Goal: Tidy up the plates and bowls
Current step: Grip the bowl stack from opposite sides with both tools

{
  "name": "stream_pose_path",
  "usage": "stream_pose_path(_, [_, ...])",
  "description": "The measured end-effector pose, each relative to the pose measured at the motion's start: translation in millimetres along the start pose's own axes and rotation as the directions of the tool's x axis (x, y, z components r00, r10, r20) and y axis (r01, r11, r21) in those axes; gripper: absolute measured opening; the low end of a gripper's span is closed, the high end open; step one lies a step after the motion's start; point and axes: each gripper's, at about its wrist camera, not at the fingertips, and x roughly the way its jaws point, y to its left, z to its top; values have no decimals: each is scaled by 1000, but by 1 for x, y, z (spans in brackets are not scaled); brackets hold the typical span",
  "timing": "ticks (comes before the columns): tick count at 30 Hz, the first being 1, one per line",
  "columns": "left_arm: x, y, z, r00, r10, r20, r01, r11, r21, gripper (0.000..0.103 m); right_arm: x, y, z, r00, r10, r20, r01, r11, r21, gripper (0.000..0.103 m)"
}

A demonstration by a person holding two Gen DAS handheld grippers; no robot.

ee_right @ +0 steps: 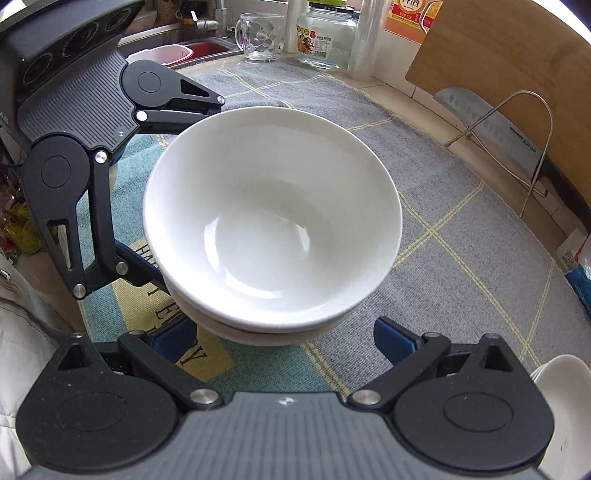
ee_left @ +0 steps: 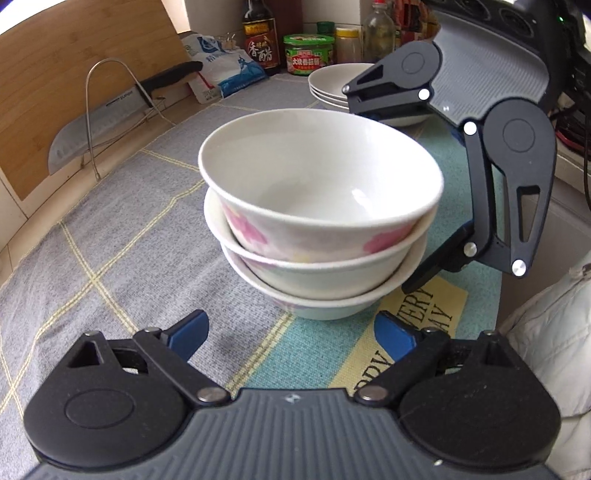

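Observation:
Three white bowls with pink flowers sit nested in one stack [ee_left: 317,221] on the cloth mat, also seen from above in the right wrist view [ee_right: 273,229]. My left gripper [ee_left: 291,332] is open just in front of the stack, its blue pads [ee_left: 188,334] apart and touching nothing. My right gripper [ee_right: 284,341] is open on the stack's other side, jaws spread wider than the bowls; it shows in the left wrist view [ee_left: 406,192] too. A stack of white plates [ee_left: 332,83] sits behind the bowls.
A cleaver [ee_left: 92,129] rests in a wire rack against a wooden board [ee_left: 55,74] at the left. Sauce bottles and jars [ee_left: 308,53] line the back. A glass mug [ee_right: 260,37], a jar [ee_right: 327,35] and the sink [ee_right: 184,40] lie beyond the mat.

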Motion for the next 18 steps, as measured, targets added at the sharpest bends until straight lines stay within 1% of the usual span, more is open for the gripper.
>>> stream_pose_path(5, [1, 7, 4, 998, -59, 11, 58, 995, 81, 92, 5, -4, 5, 999, 41, -3, -41, 998, -48, 103])
stream_pose_path(9, [4, 14, 7, 993, -121, -9, 122, 987, 103, 86, 5, -9, 10, 997, 78, 5, -78, 995, -68, 103])
stream_pose_path(11, [6, 18, 11, 987, -162, -16, 163, 981, 106, 83, 4, -10, 13, 996, 87, 8, -86, 993, -83, 103])
stream_pose_path(13, [7, 19, 13, 983, -184, -22, 186, 976, 117, 82, 4, -11, 14, 995, 99, 3, -99, 991, -95, 101])
stream_pose_path(15, [8, 22, 15, 976, -214, -30, 216, 968, 126, 78, 4, -13, 15, 994, 112, -3, -112, 988, -102, 99])
stream_pose_path(18, [8, 27, 19, 964, -265, -29, 267, 955, 129, 76, 5, -15, 17, 991, 137, -12, -137, 985, -102, 95])
